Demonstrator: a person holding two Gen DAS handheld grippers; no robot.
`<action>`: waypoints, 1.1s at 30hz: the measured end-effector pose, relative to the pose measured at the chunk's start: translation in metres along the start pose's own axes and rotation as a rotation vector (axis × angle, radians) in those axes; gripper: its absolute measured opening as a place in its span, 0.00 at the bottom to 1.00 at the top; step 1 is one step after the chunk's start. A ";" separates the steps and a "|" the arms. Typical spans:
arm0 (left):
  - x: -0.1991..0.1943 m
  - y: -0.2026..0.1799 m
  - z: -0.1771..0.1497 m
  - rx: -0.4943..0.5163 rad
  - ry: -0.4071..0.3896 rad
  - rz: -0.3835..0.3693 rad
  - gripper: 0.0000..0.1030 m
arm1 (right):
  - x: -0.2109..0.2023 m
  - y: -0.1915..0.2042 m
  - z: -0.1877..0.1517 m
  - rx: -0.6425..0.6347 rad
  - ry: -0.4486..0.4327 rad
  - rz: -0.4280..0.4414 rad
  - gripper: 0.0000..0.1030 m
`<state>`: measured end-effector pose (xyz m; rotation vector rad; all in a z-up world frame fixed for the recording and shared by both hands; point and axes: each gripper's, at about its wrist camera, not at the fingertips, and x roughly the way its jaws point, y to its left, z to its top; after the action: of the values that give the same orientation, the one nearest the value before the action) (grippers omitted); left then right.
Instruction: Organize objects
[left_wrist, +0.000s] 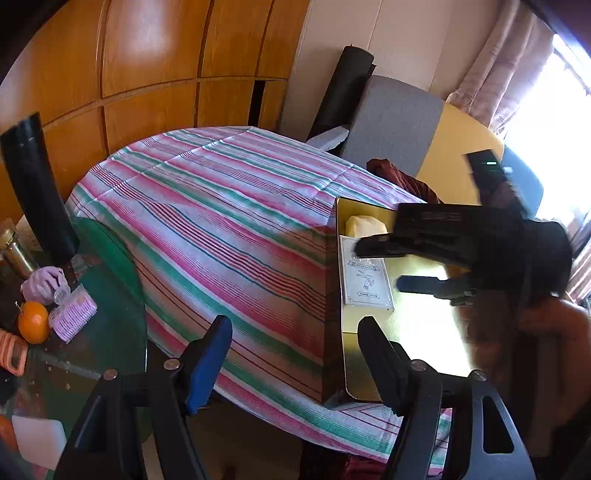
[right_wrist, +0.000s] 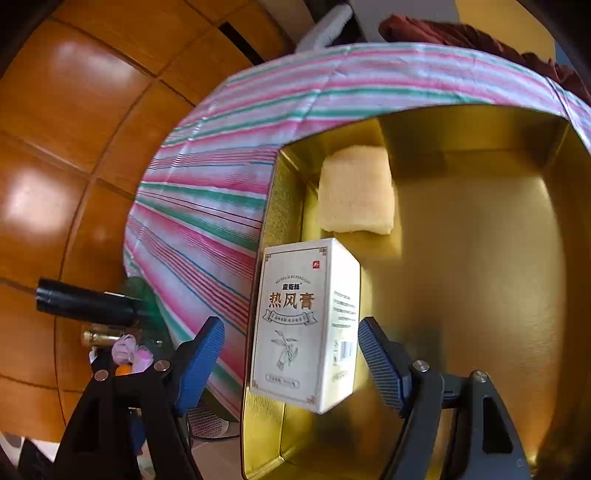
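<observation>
Striped cloth (left_wrist: 221, 221) in pink, green and white covers the table, and on it, at about three o'clock in the left wrist view, sits a gold tin (right_wrist: 480, 258) with its lid off. Inside, a folded yellow towel (right_wrist: 354, 192) lies against the far left wall at twelve o'clock, with a white carton (right_wrist: 306, 325) just in front of it along the same wall. The right gripper (right_wrist: 291, 354) straddles the carton, jaws spread with clear gaps either side, so nothing is held. The left gripper (left_wrist: 295, 350) hangs half open and empty over the tin's near corner. To finish well, I judge the right hand should lift straight back without clipping the carton.
</observation>
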<state>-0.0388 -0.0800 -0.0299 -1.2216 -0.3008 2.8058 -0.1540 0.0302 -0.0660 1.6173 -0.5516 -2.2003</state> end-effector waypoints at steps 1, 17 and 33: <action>0.000 -0.001 -0.001 0.003 0.000 0.001 0.69 | -0.007 -0.002 -0.002 -0.006 -0.011 0.011 0.74; 0.000 -0.049 -0.009 0.134 -0.013 -0.031 0.69 | -0.167 -0.117 -0.075 -0.132 -0.248 -0.216 0.74; -0.005 -0.214 -0.015 0.454 0.019 -0.338 0.70 | -0.274 -0.319 -0.140 0.159 -0.030 -0.641 0.76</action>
<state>-0.0277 0.1308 0.0076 -0.9843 0.1195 2.3886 0.0409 0.4269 -0.0403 2.0653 -0.2318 -2.6811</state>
